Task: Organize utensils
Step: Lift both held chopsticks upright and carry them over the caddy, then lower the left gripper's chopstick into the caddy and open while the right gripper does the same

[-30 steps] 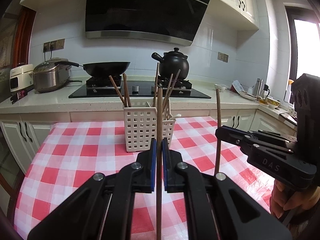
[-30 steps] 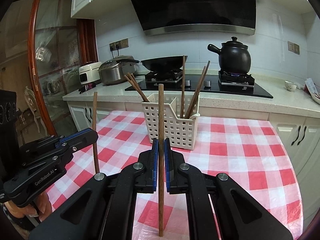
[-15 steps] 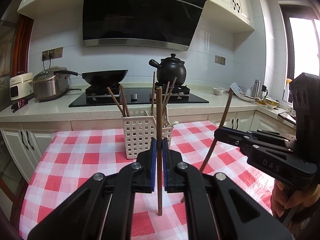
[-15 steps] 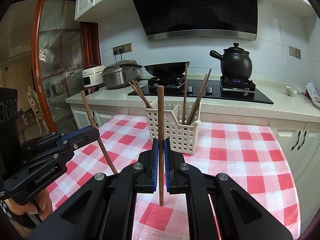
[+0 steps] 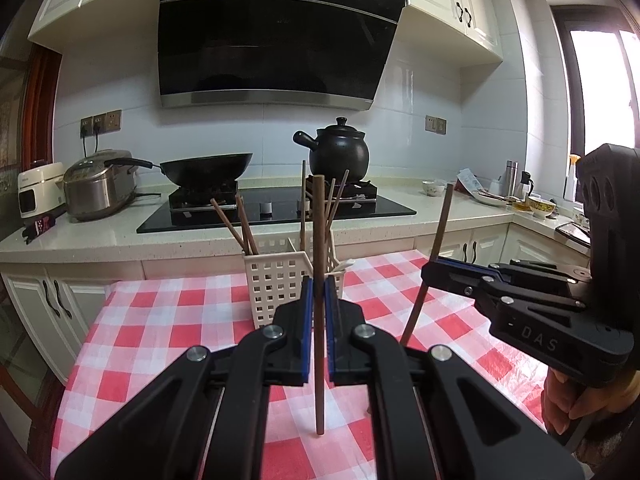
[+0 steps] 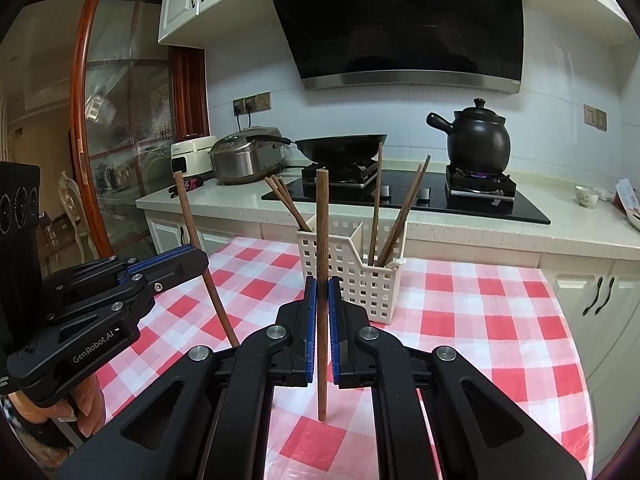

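Both chopsticks have come up off the cloth since a second ago, and each sits tilted in the other camera's view where it stood upright before. One chopstick (image 5: 319, 304) is clamped between the blue pads of the left gripper (image 5: 319, 312), near upright, its lower tip hanging clear above the checked tablecloth (image 5: 160, 320). A second chopstick (image 6: 322, 292) is pinched the same way by the right gripper (image 6: 322, 308), jaws closed tight on the shaft. Ahead of both stands the white slotted caddy (image 6: 352, 272) on the table, divided into compartments: two or three chopsticks lean in its left compartment, several more in the right one, with something white at its right corner that I cannot identify. Behind it run the counter, a black wok (image 5: 208, 166) and a dark clay pot (image 6: 478, 140) on the hob; a flame seems to burn under the pot. By my reading, the step in hand is carrying the pair to the caddy. The next move calls for lifting each stick above the rim, lining its lower tip over one compartment, lowering, then releasing without knocking the leaning sticks.
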`<action>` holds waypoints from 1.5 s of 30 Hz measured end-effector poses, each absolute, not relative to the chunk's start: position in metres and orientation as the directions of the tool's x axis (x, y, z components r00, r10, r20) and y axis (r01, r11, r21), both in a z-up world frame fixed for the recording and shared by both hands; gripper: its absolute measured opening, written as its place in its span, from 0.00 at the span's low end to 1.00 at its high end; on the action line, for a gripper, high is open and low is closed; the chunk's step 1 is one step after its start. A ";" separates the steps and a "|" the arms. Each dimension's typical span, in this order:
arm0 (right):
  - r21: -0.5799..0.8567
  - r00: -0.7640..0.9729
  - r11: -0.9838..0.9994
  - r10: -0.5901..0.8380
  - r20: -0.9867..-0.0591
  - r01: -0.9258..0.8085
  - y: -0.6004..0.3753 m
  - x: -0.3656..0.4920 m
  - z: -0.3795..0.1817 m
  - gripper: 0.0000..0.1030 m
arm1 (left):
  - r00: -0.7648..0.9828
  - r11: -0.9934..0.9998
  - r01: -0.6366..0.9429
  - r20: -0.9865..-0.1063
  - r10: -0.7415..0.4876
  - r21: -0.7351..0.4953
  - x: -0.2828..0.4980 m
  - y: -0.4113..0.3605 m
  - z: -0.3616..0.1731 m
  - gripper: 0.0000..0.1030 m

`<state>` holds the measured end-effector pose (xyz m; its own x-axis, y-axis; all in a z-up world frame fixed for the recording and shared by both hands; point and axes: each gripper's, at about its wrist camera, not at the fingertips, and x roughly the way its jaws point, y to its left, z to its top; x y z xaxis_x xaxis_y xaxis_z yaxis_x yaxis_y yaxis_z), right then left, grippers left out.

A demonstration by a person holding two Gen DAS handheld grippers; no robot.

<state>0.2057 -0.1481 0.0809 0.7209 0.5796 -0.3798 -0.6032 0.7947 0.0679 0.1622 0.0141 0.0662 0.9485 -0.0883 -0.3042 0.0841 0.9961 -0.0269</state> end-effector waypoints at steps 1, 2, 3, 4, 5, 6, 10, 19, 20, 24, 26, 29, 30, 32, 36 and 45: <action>0.064 0.722 0.795 0.579 -0.378 -0.604 -0.148 0.207 0.082 0.06 | 0.949 0.996 0.085 -0.302 -0.088 -0.025 0.163 0.014 0.067 0.05; 0.062 0.723 0.794 0.579 -0.376 -0.604 -0.147 0.207 0.084 0.06 | 0.950 0.996 0.086 -0.300 -0.089 -0.024 0.163 0.014 0.069 0.05; 0.059 0.725 0.794 0.579 -0.373 -0.605 -0.147 0.208 0.086 0.06 | 0.950 0.996 0.086 -0.298 -0.089 -0.023 0.164 0.013 0.070 0.05; 0.056 0.726 0.794 0.580 -0.370 -0.605 -0.146 0.209 0.088 0.06 | 0.951 0.996 0.086 -0.296 -0.089 -0.022 0.165 0.014 0.071 0.05; 0.054 0.727 0.794 0.580 -0.368 -0.606 -0.146 0.210 0.090 0.06 | 0.952 0.996 0.086 -0.294 -0.088 -0.021 0.166 0.014 0.072 0.05; 0.052 0.728 0.794 0.580 -0.366 -0.606 -0.146 0.211 0.092 0.06 | 0.952 0.996 0.086 -0.293 -0.088 -0.020 0.167 0.014 0.074 0.05; 0.038 0.730 0.792 0.579 -0.364 -0.609 -0.144 0.222 0.100 0.06 | 0.954 0.996 0.091 -0.285 -0.089 -0.007 0.176 0.015 0.084 0.05; 0.045 0.739 0.793 0.585 -0.335 -0.607 -0.144 0.251 0.126 0.06 | 0.968 0.995 0.099 -0.234 -0.094 0.010 0.201 0.020 0.125 0.05; 0.042 0.741 0.793 0.585 -0.330 -0.607 -0.144 0.255 0.129 0.06 | 0.969 0.995 0.098 -0.227 -0.094 0.010 0.204 0.021 0.130 0.05; 0.039 0.743 0.790 0.591 -0.315 -0.612 -0.138 0.275 0.146 0.06 | 0.977 0.995 0.094 -0.196 -0.088 0.025 0.220 0.023 0.154 0.05; 0.038 0.743 0.790 0.592 -0.312 -0.612 -0.134 0.286 0.153 0.06 | 0.980 0.995 0.092 -0.181 -0.084 0.036 0.232 0.023 0.167 0.05; 0.038 0.743 0.789 0.593 -0.312 -0.614 -0.129 0.306 0.161 0.06 | 0.983 0.994 0.093 -0.163 -0.083 0.050 0.249 0.021 0.184 0.05; 0.034 0.743 0.789 0.591 -0.313 -0.613 -0.127 0.312 0.164 0.06 | 0.984 0.994 0.093 -0.158 -0.084 0.053 0.254 0.021 0.189 0.05; 0.024 0.746 0.789 0.589 -0.312 -0.613 -0.123 0.322 0.170 0.06 | 0.986 0.994 0.094 -0.142 -0.084 0.060 0.266 0.020 0.201 0.05; 0.002 0.753 0.791 0.584 -0.302 -0.612 -0.115 0.341 0.183 0.06 | 0.990 0.995 0.085 -0.117 -0.078 0.052 0.288 0.025 0.216 0.05; 0.019 0.734 0.782 0.593 -0.332 -0.623 -0.098 0.381 0.170 0.06 | 0.983 0.998 0.049 -0.178 -0.052 -0.026 0.344 0.053 0.185 0.05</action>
